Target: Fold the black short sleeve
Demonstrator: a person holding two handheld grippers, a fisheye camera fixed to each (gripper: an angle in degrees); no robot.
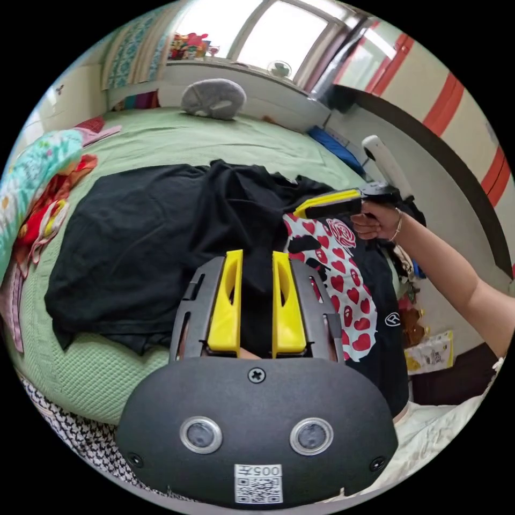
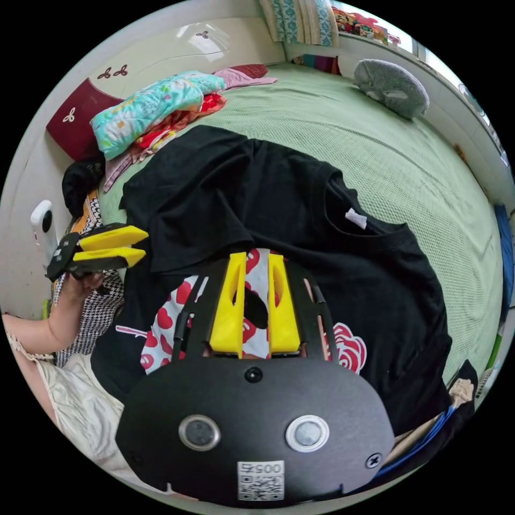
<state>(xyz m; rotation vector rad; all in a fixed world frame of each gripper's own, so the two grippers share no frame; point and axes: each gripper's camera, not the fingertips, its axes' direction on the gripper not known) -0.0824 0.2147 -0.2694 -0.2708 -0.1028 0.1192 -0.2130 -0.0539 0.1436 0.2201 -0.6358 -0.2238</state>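
Note:
A black short-sleeve shirt (image 1: 150,241) (image 2: 300,214) lies spread on the green bed cover (image 1: 177,139) (image 2: 429,177), collar label up. Its near part hangs over the bed's edge. A black flap is folded over the top of its white print with red hearts (image 1: 348,284) (image 2: 348,346). My left gripper (image 1: 256,255) (image 2: 144,244) hovers over the shirt's near side, its jaws slightly apart with nothing between them. My right gripper (image 2: 256,256) (image 1: 296,213) sits with its tips at the flap's edge above the print, with a narrow gap between the jaws.
A grey cushion (image 1: 213,98) (image 2: 391,86) rests at the bed's far side. Colourful clothes (image 1: 37,177) (image 2: 155,104) are piled beside the shirt. A person's arm (image 1: 456,279) holds the right gripper. A black-and-white checked cloth (image 1: 80,434) hangs at the near edge.

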